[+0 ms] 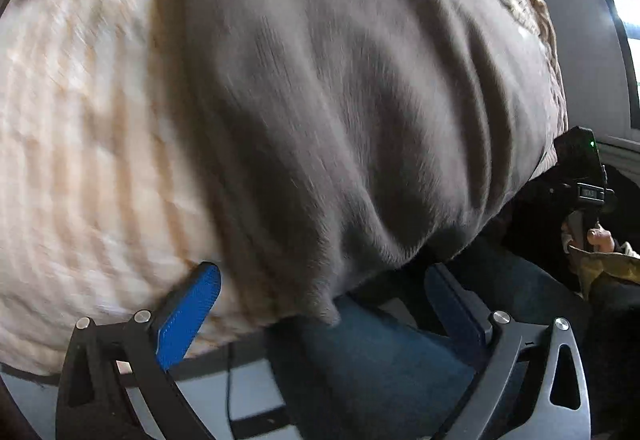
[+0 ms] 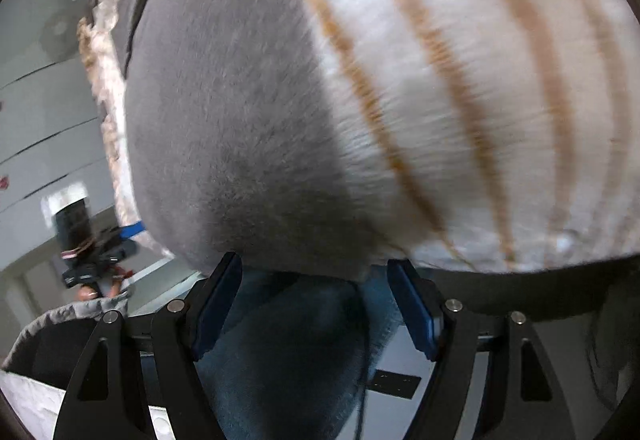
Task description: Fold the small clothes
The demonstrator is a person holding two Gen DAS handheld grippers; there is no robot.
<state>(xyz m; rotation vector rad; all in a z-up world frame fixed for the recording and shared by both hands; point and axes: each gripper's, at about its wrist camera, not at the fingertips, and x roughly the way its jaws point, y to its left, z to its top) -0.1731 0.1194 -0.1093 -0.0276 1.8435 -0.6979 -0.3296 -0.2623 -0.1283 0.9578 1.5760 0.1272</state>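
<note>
A grey garment [image 1: 340, 111] lies spread on a surface covered with a cream cloth with tan stripes [image 1: 72, 143]. Its near corner hangs over the front edge. My left gripper [image 1: 320, 300] is open, its blue pads [image 1: 188, 316] on either side of that hanging corner, not closed on it. In the right wrist view the same grey garment [image 2: 224, 127] lies on the striped cloth [image 2: 480, 99]. My right gripper [image 2: 316, 300] is open just below the garment's front edge. The right gripper also shows in the left wrist view [image 1: 584, 167].
Blue jeans [image 1: 384, 360] of the person are below the surface's edge. A white wall and window [image 1: 624, 11] are at the right. The left gripper and hand show at the left of the right wrist view [image 2: 92, 248]. The frames are motion-blurred.
</note>
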